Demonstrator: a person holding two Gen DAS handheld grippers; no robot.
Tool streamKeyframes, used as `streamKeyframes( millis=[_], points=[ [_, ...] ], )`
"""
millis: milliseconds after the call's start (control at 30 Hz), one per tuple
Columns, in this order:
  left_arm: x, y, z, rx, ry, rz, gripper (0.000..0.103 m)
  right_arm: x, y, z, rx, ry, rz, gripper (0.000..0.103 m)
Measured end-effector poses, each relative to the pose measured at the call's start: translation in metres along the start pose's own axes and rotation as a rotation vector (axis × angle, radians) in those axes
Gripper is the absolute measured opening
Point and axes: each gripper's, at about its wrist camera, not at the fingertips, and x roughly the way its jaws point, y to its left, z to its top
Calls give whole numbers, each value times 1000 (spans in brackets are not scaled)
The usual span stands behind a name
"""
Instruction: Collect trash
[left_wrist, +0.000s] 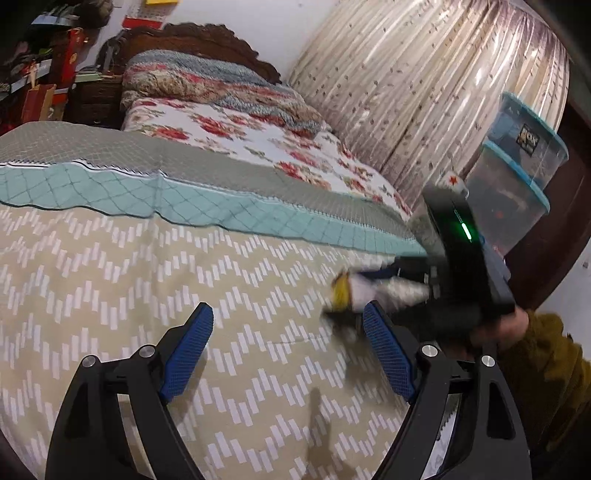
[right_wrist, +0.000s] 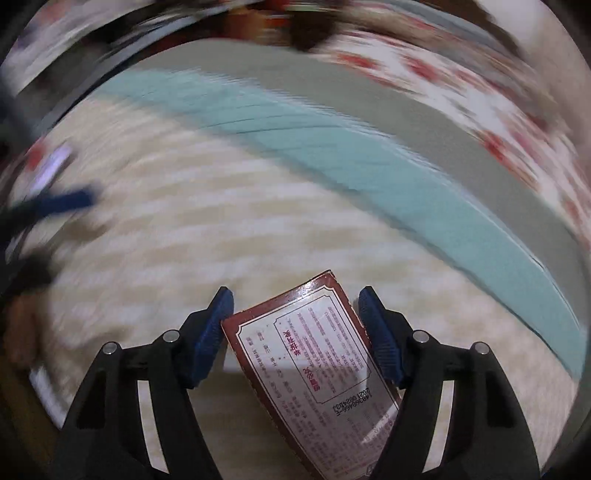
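Right tongs (right_wrist: 295, 325) clamped on the red-bordered carton (right_wrist: 314, 373) above the bed (left_wrist: 110, 258), mid-carry; left tongs (left_wrist: 288, 347) wide and empty; next needs a bin, none in view, likely handoff or drop

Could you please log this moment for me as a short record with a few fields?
Setting: bed with a zigzag cover
Left gripper: open, holding nothing, over the cover
Right gripper: shut on a red-bordered printed box
Box pose: tilted between the blue fingers
Right view: strongly motion-blurred
Background: curtain, stacked plastic bins
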Motion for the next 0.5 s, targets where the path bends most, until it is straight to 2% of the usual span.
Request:
streamKeyframes(
  millis=[33,100,167,300,400,500],
  points=[
    [-3,1,0,-7,-16,1,79,-1,9,-2,-25,0,19,74],
    [-9,4,0,-22,-41,3,79,-5,32,-8,-101,10,83,86],
    [-11,6,0,-36,-51,1,79,-8,46,-13,-147,22,136,92],
    [-9,8,1,-49,-34,-7,79,-25,74,-24,-194,13,175,92],
    [-6,8,1,-48,-16,-13,80,-37,78,-33,-161,-18,154,95],
    [-4,7,0,-42,-1,-17,80,-58,66,-47,-62,-68,134,96]
  ],
)
